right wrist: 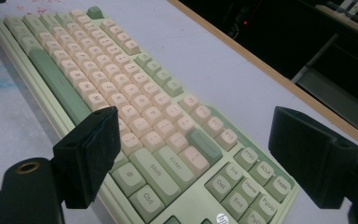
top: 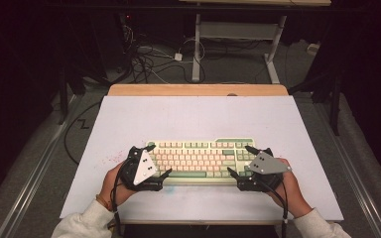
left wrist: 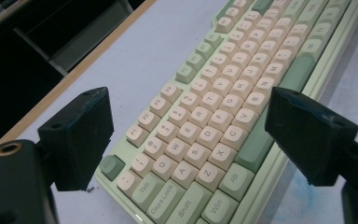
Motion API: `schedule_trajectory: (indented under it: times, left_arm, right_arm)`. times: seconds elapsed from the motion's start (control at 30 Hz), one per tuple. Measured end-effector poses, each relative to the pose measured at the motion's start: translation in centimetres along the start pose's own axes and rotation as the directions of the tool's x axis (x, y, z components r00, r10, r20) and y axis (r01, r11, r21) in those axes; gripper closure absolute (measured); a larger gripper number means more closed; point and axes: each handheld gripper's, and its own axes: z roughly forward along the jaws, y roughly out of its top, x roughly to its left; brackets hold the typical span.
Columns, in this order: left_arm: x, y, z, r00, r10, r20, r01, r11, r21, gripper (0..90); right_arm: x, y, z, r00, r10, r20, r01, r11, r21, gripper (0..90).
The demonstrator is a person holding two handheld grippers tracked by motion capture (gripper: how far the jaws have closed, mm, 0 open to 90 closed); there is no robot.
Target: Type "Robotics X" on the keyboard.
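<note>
A pale green keyboard (top: 201, 159) with cream and green keys lies flat on the white board (top: 193, 116), near its front edge. My left gripper (top: 159, 159) is open at the keyboard's left end, one jaw by the far edge and one by the near edge. In the left gripper view, the left gripper (left wrist: 191, 135) has the keyboard's (left wrist: 223, 93) Tab and Shift corner between its jaws. My right gripper (top: 239, 159) is open the same way at the right end. In the right gripper view, the right gripper (right wrist: 200, 156) frames the keyboard's (right wrist: 121, 98) Enter and Ctrl area.
The white board rests on a wooden table whose far edge (top: 198, 89) shows beyond it. Past that, cables (top: 149, 59) lie on the floor beside a desk frame (top: 238, 29). Faint red specks (top: 111, 159) and a blue smudge (right wrist: 2, 74) mark the board.
</note>
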Motion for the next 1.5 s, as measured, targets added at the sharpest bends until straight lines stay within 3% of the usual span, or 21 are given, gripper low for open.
schedule_trajectory:
  times: [0.87, 1.5]
  left_arm:
    - [-0.5, -1.3, -1.2, 0.9981, 0.048, -0.039, -0.047, 0.9988, 0.015, 14.7]
    - [-0.2, -3.3, -2.0, 0.9983, 0.031, -0.049, -0.03, 0.9992, 0.026, 14.7]
  right_arm:
    - [-0.6, -1.2, -2.8, 0.9981, -0.015, 0.059, 0.016, 1.0, -0.01, 17.9]
    - [-1.2, -2.8, -4.2, 0.9947, 0.007, 0.102, -0.007, 1.0, 0.004, 17.8]
